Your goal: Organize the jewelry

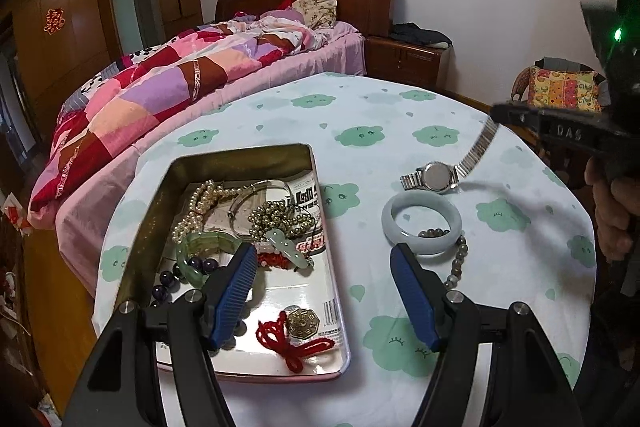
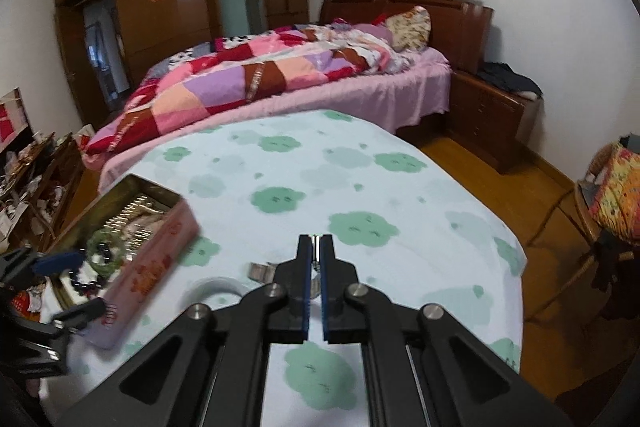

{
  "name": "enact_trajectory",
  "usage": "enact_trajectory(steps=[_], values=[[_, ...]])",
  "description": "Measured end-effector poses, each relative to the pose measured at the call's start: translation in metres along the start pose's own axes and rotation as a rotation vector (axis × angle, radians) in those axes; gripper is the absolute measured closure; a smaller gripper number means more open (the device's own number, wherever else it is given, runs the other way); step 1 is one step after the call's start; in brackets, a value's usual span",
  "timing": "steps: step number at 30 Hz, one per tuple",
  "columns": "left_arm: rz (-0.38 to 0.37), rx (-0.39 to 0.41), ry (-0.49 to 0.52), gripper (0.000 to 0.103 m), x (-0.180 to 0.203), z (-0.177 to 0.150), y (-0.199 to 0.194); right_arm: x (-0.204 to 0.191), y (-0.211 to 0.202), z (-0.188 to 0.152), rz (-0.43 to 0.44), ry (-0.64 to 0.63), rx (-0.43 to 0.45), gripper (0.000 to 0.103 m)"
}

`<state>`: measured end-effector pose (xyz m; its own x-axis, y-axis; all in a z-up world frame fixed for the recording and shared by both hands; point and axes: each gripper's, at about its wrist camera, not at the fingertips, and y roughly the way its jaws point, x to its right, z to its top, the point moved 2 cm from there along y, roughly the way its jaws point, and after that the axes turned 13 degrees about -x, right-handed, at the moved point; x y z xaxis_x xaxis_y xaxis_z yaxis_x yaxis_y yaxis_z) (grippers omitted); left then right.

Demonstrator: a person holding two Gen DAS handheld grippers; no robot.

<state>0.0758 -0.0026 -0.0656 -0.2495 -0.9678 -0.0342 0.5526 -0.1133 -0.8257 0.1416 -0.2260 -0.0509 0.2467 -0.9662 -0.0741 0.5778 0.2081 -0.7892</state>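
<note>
Right gripper (image 2: 316, 247) clamped on the watch (image 1: 436, 177) strap (watch partly lifted); left gripper (image 1: 324, 259) wide, empty.

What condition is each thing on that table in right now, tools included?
Tin: lid off, jewelry inside.
Watch: one strap end lifted, case on the tablecloth.
Pale bangle: flat on the tablecloth, outside the tin.
Left tool: open, holding nothing.
Right tool: shut on the watch strap.

You had a glossy metal tin (image 1: 256, 163) on the matt printed cloth (image 1: 400, 115). Beside the tin: a shiny steel watch (image 1: 436, 177) and a smooth, polished stone-like bangle (image 1: 420, 227). Inside the tin: lustrous pearly beads (image 1: 200, 203) and rough red cord (image 1: 288, 341).
</note>
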Motion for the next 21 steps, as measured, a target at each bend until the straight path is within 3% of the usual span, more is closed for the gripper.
enact_trajectory(steps=[13, 21], values=[[0.118, 0.021, -0.175, 0.034, -0.074, -0.009, -0.016, 0.033, 0.03, -0.04, -0.018, 0.083, -0.095, 0.098], [0.153, -0.002, -0.243, 0.034, -0.093, -0.005, -0.008, 0.038, 0.035, -0.046, 0.01, 0.102, -0.109, 0.096]])
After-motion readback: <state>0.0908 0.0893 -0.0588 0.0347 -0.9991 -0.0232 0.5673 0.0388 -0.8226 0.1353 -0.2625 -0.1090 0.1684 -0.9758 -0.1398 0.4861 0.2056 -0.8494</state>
